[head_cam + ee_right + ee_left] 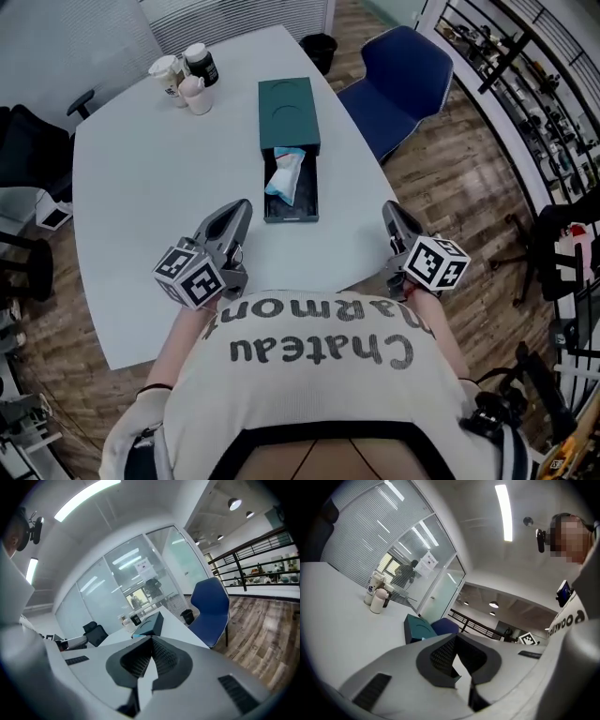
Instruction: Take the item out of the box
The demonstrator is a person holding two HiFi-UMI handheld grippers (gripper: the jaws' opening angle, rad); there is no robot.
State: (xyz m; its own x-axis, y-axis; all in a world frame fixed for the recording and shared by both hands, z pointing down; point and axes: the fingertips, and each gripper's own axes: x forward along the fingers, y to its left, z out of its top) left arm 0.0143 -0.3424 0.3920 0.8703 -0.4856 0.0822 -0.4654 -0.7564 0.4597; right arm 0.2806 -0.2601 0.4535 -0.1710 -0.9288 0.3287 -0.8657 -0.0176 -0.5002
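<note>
A dark teal box [290, 114] lies on the white table [141, 206], its drawer [291, 214] pulled out toward me. Inside the drawer lies a white and light-blue packet [285, 174]. My left gripper [244, 206] hovers shut and empty over the near table edge, left of the drawer. My right gripper [387, 211] is held shut and empty at the table's near right edge. The box [417, 628] appears far ahead in the left gripper view, behind the shut gripper [456, 637]. In the right gripper view the box [151, 624] sits beyond the shut gripper [151, 640].
Three cups and bottles [186, 77] stand at the table's far left corner. A blue chair [401, 84] stands to the right of the table and a black bin [320, 49] beyond it. Black office chairs [23, 150] are at the left. Racks [525, 84] line the right side.
</note>
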